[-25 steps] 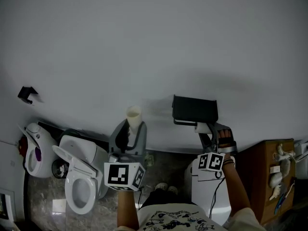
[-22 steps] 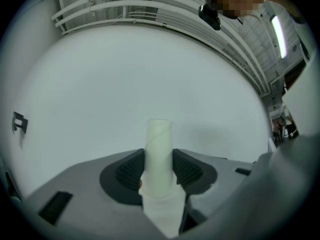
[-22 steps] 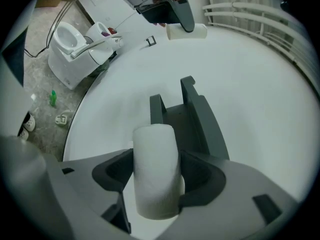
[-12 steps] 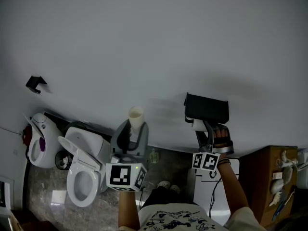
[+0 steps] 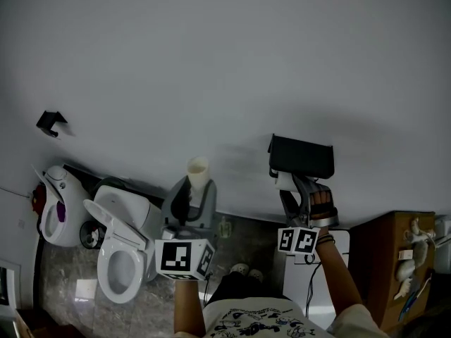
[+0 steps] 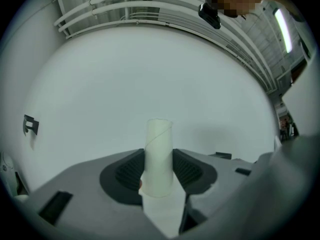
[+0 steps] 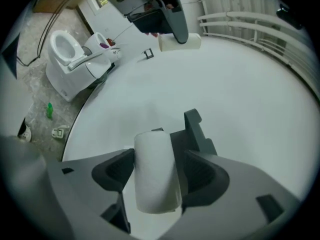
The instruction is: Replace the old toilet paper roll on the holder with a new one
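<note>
My left gripper [image 5: 192, 189] is shut on the old cream cardboard tube [image 5: 198, 171], which stands upright between the pads [image 6: 158, 156] in front of the bare white wall. My right gripper [image 5: 290, 191] is shut on the new white toilet paper roll [image 5: 285, 182], which fills the gap between its jaws [image 7: 156, 169]. The black holder [image 5: 301, 157] is fixed to the wall, and the roll sits at its lower left edge. In the right gripper view the holder's black bracket [image 7: 196, 128] stands right behind the roll. The left gripper [image 7: 170, 14] with its tube [image 7: 180, 42] shows at the top there.
A white toilet [image 5: 120, 259] with its lid up stands at lower left, with a white fixture [image 5: 53, 217] further left. A small black hook [image 5: 51, 122] is on the wall. A white appliance [image 5: 310, 287] and a wooden cabinet [image 5: 391, 259] stand under and right of the holder.
My right gripper has carried the new roll a little to the left, along the holder's underside. The left gripper with the tube has barely shifted.
</note>
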